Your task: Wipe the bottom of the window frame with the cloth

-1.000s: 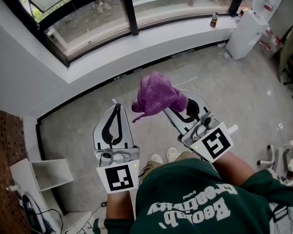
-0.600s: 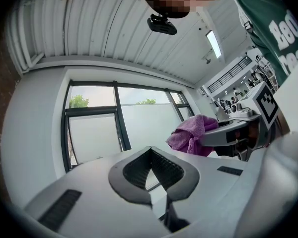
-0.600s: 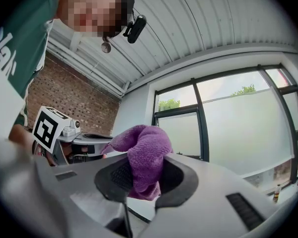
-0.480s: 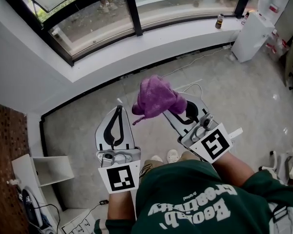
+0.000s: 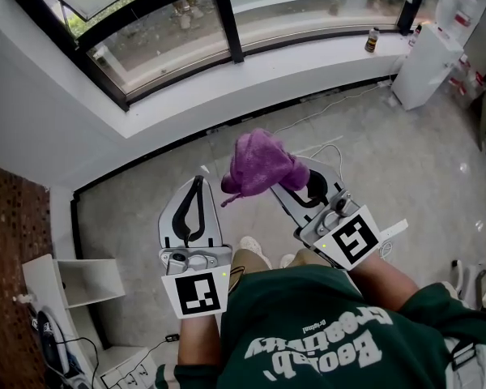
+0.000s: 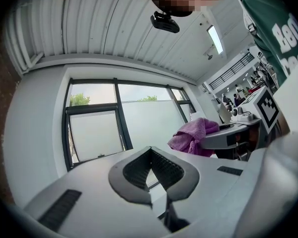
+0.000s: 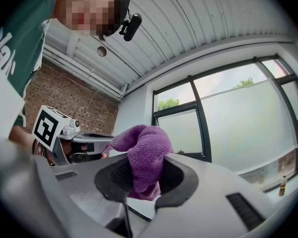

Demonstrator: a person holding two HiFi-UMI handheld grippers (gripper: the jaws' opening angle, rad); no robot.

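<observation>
Left gripper: the left gripper (image 5: 196, 183) is at the lower left middle of the head view. Its jaws are pressed together at the tips. Nothing is between them; in its own view you only see the window through the little gap behind the tips.
Right gripper: the right gripper (image 5: 292, 183) is just right of the middle of the head view. Its jaws are squeezed on the cloth.
Cloth: the purple cloth (image 5: 259, 162) is a soft bunch at the tip of the right gripper, in the middle of the head view. It sticks up and out past the jaws. It hangs in the air over the floor (image 5: 389, 144).
Window frame: the black window frame (image 5: 229, 19) runs across the top of the head view. Its bottom bar curves from upper left to upper right. The cloth is well apart from it and does not touch it.
Ledge: a wide white ledge (image 5: 251, 75) sits just under the frame.
Bottle: a small dark bottle (image 5: 373, 39) stands on the ledge at the upper right.
Marker cubes: the left marker cube (image 5: 196, 294) and the right marker cube (image 5: 352, 237) are at the back of the grippers, near the person.
Person: a green shirt (image 5: 324, 339) fills the bottom of the head view.
</observation>
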